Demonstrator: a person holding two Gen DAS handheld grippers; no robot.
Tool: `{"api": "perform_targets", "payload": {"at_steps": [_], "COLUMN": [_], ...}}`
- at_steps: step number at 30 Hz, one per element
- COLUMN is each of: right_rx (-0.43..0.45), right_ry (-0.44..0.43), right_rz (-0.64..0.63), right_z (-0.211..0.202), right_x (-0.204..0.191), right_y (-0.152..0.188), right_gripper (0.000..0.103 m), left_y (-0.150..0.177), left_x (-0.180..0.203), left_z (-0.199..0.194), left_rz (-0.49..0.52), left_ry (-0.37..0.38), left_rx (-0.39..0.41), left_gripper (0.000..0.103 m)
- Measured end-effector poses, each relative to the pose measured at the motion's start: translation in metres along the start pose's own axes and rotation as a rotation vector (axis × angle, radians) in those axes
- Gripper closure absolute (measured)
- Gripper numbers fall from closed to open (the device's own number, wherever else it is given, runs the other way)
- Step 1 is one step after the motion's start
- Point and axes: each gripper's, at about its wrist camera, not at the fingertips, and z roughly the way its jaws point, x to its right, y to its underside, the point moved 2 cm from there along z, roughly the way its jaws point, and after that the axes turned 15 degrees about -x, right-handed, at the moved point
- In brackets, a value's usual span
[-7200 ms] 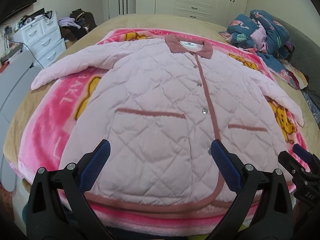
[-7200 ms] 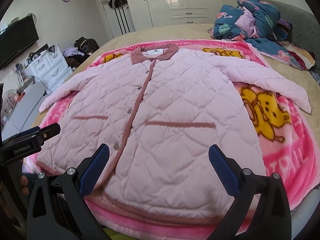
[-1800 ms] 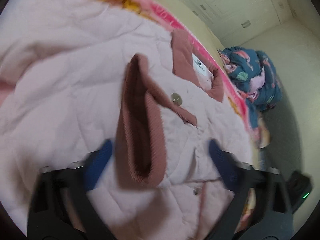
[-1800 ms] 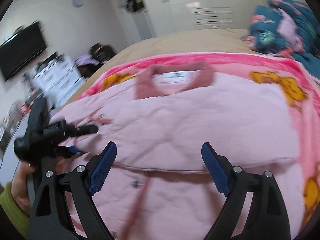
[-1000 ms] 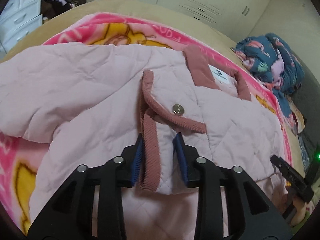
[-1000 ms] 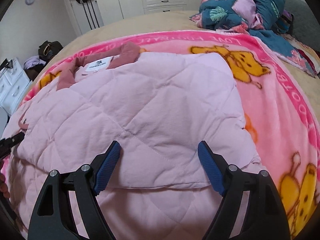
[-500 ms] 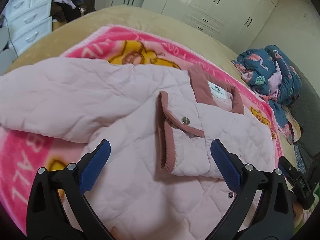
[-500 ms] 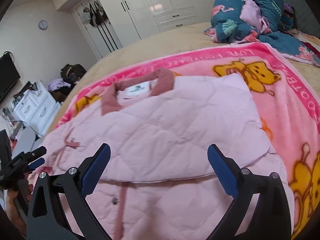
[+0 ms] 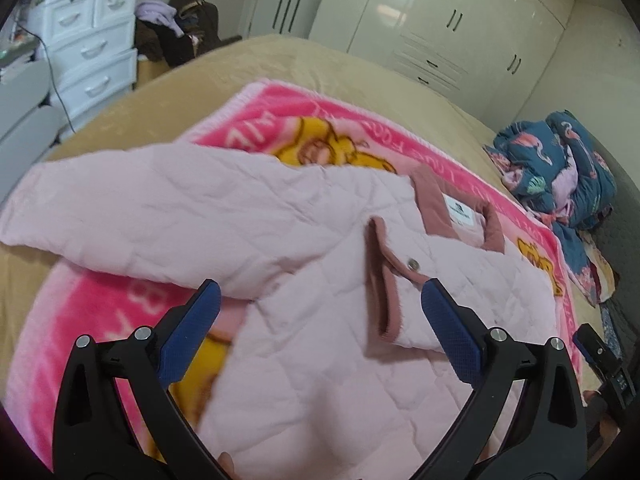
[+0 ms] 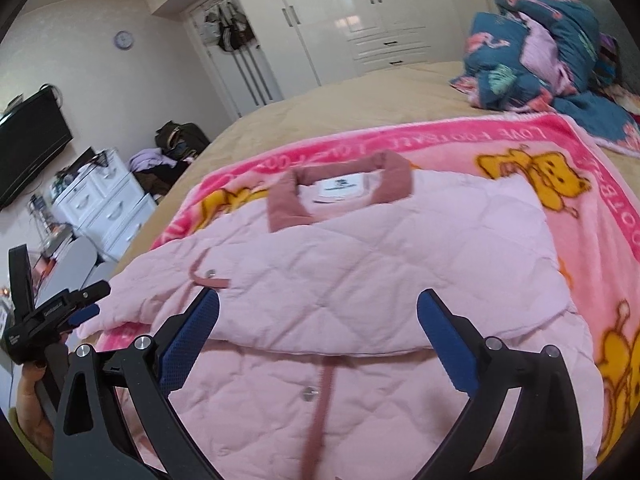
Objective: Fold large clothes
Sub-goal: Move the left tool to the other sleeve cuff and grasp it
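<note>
Pink quilted jacket (image 10: 360, 280) on blanket (image 10: 592, 208) atop bed (image 10: 360, 96): one sleeve folded across chest, other sleeve (image 9: 152, 216) outstretched toward 9 o'clock, unfolded; left gripper (image 9: 320, 316) and right gripper (image 10: 318, 316) both spread wide, empty.

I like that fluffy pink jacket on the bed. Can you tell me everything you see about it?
The pale pink quilted jacket has a dusty-rose collar with a white label, rose trim and silver snaps. It lies on the bright pink cartoon-bear blanket, one side folded across its front, the other sleeve spread out. Nothing grips it.
</note>
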Motion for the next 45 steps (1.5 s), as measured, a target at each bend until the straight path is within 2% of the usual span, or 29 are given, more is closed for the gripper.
{"api": "perform_targets", "payload": {"at_steps": [15, 31, 39, 45], "right_rx": [-0.015, -0.105, -0.172, -0.202], "right_ry": [-0.086, -0.157, -0.185, -0.182], "right_rz": [-0.216, -0.384, -0.459, -0.474], "right_z": [0.012, 0.063, 0.089, 0.102], "right_x": [-0.122, -0.227, -0.262, -0.262], "right_y": [-0.005, 0.007, 0.015, 0.02], "right_gripper": [0.004, 0.004, 0.004, 0.004], "left_y": [-0.01, -0.009, -0.005, 0.0], "left_x": [-0.072, -0.168, -0.219, -0.266], "left_z": [-0.033, -0.019, 0.004, 0.021], "left_rz": [-0.125, -0.388, -0.539, -0.679], "left_ry": [-0.055, -0.065, -0.048, 0.017], "left_rx": [0.055, 0.046, 0.026, 0.056], "left_gripper": [0.009, 0.009, 0.009, 0.009]}}
